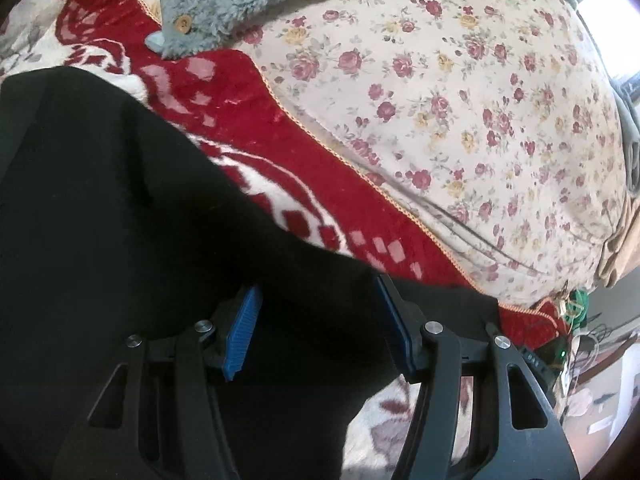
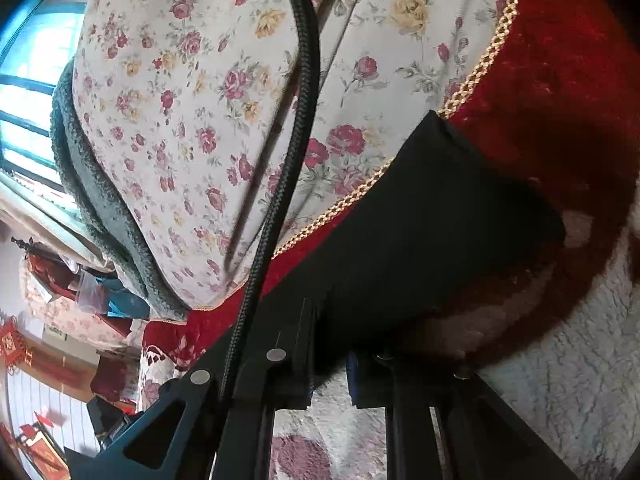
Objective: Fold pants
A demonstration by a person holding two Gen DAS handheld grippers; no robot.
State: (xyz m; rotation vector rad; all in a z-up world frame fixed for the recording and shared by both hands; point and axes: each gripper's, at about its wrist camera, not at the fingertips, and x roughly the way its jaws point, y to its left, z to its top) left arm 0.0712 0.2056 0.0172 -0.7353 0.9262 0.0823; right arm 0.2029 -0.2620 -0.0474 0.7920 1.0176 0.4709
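The black pants (image 1: 120,220) lie on a red-and-white plush blanket (image 1: 248,120), which serves here as the landmark; the blanket seems to cover a bed, though little of what is under it shows. In the left wrist view the dark cloth spreads flat over the near side of the blanket, its far edge running as a diagonal across the red pattern. How many folds are already in cannot be read from these views; the cloth looks smooth and laid out, so my judgement is that folding is at an early or middle stage and at least one more fold remains.

The left hand-held gripper (image 1: 316,328) stands wide, its blue pads (image 1: 244,332) poised over the pants close to that far edge, with cloth under them but nothing pinched. The right hand-held gripper (image 2: 328,376) is narrow, nearly closed, and its jaws appear to pinch the near end of a band of the black cloth (image 2: 420,240) that stretches away toward the blanket's gold braid trim (image 2: 472,80).

Beyond the braid lies a floral quilt (image 1: 460,112), broad and free of clutter, with a grey-green fleece garment (image 1: 224,4) at its far side. A braided black cable (image 2: 296,120) hangs across the right view over the quilt and could snag during a sweep. The blanket's right edge drops toward clutter on the floor.
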